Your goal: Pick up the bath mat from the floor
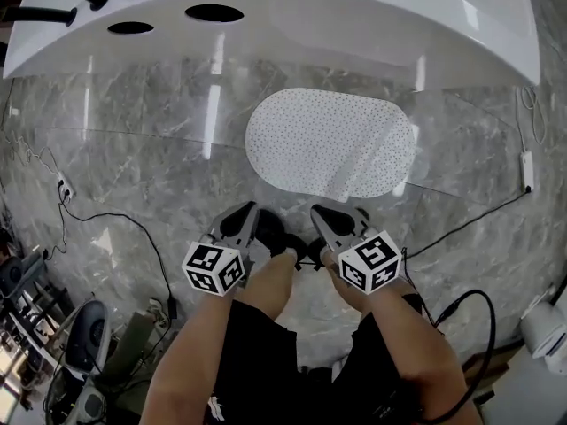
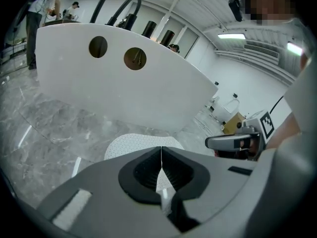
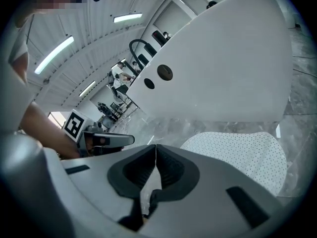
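Head view: a white, perforated, oval bath mat is seen lying flat on the grey marble floor
Bath mat position: it is placed just in front of the white bathtub, slightly right of centre, with its near edge just ahead of both gripper tips; no contact with either gripper is seen
Left gripper: it is held low over the floor and angled down towards the near left edge of the mat; in the left gripper view its jaws are seen pressed together at the tips, with nothing caught between them
Right gripper: it is held just beside the left one and pointed at the near edge of the mat; in the right gripper view its jaws are likewise seen closed tip to tip and empty, with the mat spread beyond them to the right
Marker cubes: one is carried on the left gripper and one on the right gripper
Bathtub rim: two dark round holes are seen in it, at the left end
Cables: a thin black cable is laid across the floor at the left; another black cable is looped at the lower right
Person: bare forearms and dark shorts are seen at the bottom of the head view
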